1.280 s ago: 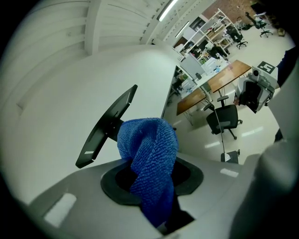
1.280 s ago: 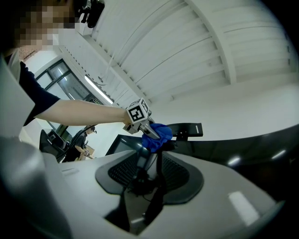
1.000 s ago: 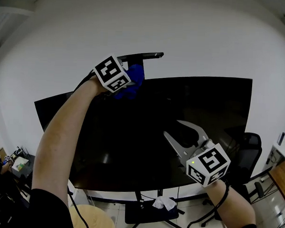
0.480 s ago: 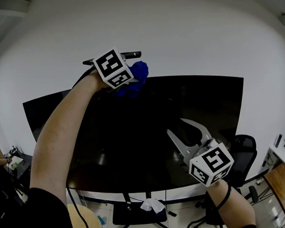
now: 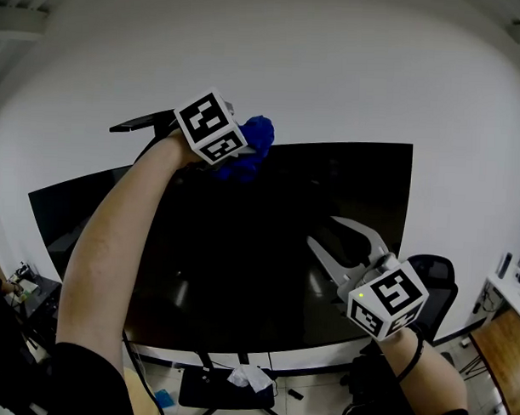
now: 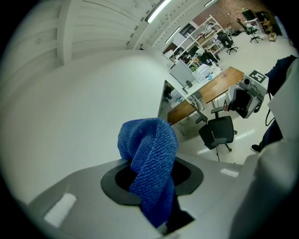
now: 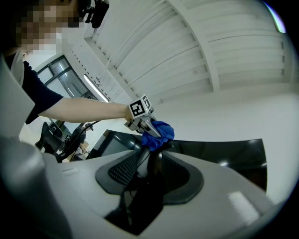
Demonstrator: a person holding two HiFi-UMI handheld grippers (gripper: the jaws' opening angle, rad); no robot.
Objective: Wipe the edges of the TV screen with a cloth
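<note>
My left hand-held gripper (image 5: 229, 155) clamps the cloth (image 5: 255, 139) at the top edge of the TV (image 5: 329, 192) — a snag could tug it free; right hand-held gripper (image 5: 331, 239) narrow, empty.

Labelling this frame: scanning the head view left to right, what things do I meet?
Person's left forearm → blue cloth → right gripper → office chair. The TV screen spans most of the view, so it is left out.

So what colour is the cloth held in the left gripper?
Bright blue. The cloth shows best in the left gripper view.
</note>
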